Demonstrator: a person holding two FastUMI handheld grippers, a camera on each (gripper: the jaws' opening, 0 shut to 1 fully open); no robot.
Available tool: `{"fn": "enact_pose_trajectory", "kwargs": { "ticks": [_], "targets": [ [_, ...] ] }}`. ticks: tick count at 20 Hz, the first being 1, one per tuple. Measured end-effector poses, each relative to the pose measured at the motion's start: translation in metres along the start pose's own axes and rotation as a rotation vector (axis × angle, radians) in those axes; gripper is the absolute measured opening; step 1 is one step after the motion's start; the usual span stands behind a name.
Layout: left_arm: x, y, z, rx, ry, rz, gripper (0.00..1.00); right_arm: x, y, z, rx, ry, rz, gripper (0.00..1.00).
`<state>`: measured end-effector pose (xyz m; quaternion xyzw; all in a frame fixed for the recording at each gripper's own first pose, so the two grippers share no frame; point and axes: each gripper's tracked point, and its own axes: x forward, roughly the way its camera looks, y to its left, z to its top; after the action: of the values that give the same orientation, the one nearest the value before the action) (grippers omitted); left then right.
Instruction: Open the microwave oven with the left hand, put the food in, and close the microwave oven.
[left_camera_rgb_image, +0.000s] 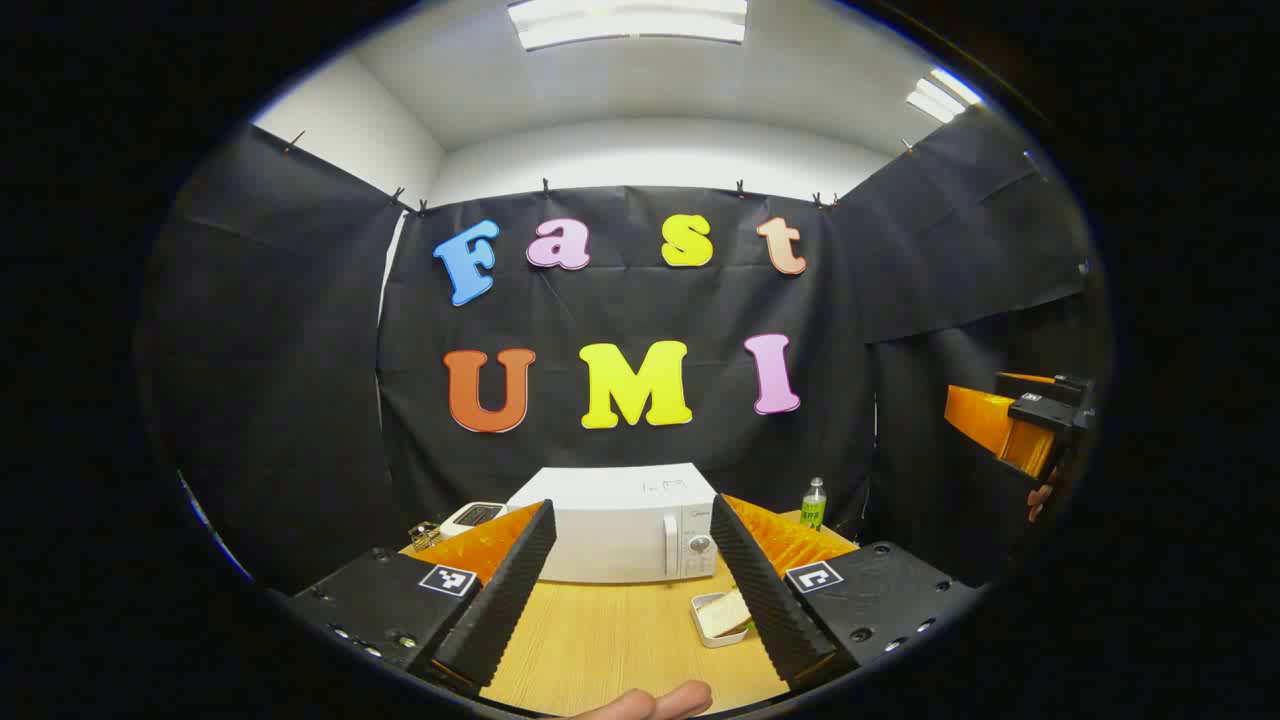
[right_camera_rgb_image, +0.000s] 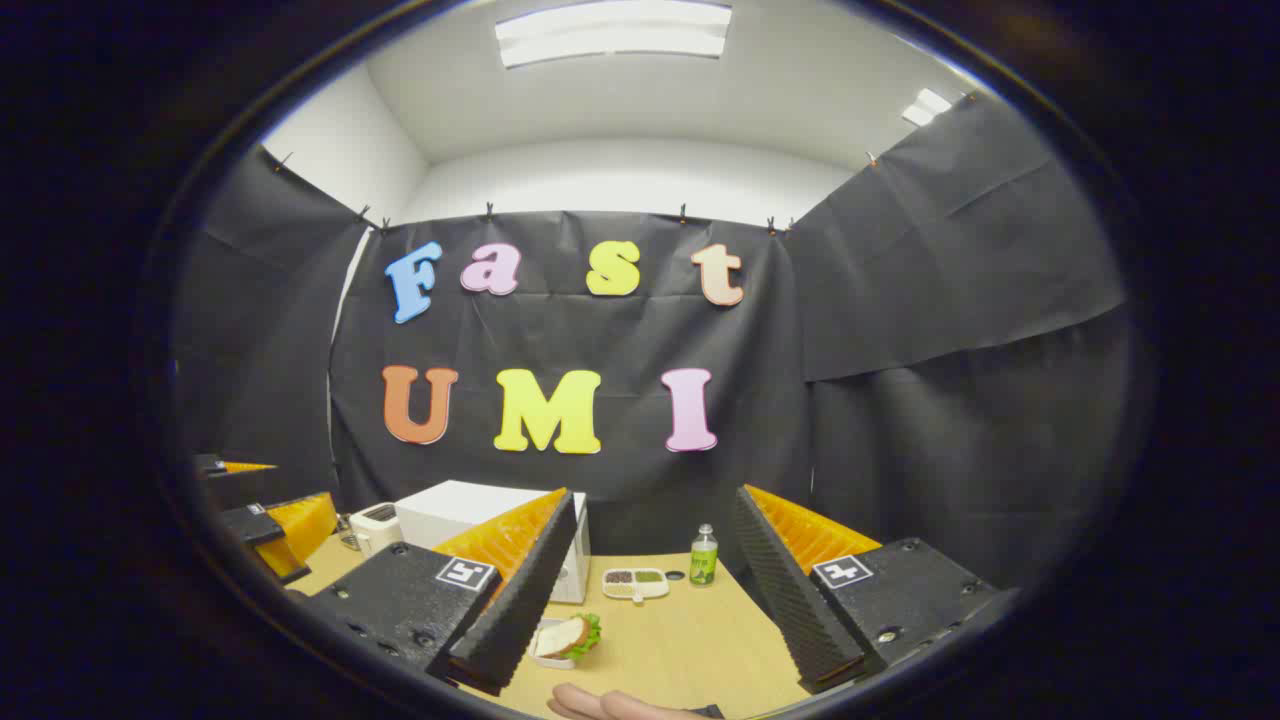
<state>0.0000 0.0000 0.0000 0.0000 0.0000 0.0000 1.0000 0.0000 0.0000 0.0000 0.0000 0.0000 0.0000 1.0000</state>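
no writing on the microwave (left_camera_rgb_image: 625, 525) is legible to me; the bottle (left_camera_rgb_image: 813, 503) has a green label i can't make out. the microwave is a white box, long axis running left to right at the back of the table (left_camera_rgb_image: 600, 640), door closed and facing me, handle and dial at its right end. the food, a sandwich (right_camera_rgb_image: 570, 634) with green lettuce, lies in a small white tray (left_camera_rgb_image: 708, 632) in front of the microwave's right end. my left gripper (left_camera_rgb_image: 630, 590) hangs above the table with fingers spread wide, holding nothing. my right gripper (right_camera_rgb_image: 650, 600) is likewise spread and empty.
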Motion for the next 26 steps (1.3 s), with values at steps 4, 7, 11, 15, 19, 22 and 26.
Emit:
{"fn": "enact_pose_trajectory", "kwargs": {
  "ticks": [4, 7, 11, 15, 19, 22, 26],
  "targets": [
    [0.000, 0.003, 0.000, 0.008, -0.003, 0.005, 0.96, 0.000, -0.014, 0.002, 0.003, -0.015, -0.045, 0.92],
    [0.002, 0.009, 0.004, 0.001, -0.017, 0.017, 0.96, -0.003, -0.017, 0.005, -0.004, -0.036, -0.059, 1.00],
    [0.010, 0.021, 0.006, 0.002, -0.024, 0.054, 0.96, -0.012, -0.008, 0.013, 0.008, -0.060, -0.022, 0.92],
    [0.022, 0.021, -0.002, -0.009, 0.004, 0.050, 0.96, -0.018, -0.006, 0.017, 0.009, -0.083, -0.008, 0.91],
    [0.034, 0.022, -0.006, -0.011, 0.014, 0.043, 0.96, -0.014, -0.014, 0.018, -0.007, -0.093, -0.042, 1.00],
    [0.050, 0.025, -0.009, -0.009, 0.002, 0.055, 0.96, 0.001, -0.013, 0.008, -0.022, -0.071, -0.041, 0.91],
    [0.097, 0.023, -0.024, -0.014, -0.021, 0.074, 0.96, 0.029, -0.010, -0.010, 0.004, -0.035, 0.003, 0.92]
  ]
}}
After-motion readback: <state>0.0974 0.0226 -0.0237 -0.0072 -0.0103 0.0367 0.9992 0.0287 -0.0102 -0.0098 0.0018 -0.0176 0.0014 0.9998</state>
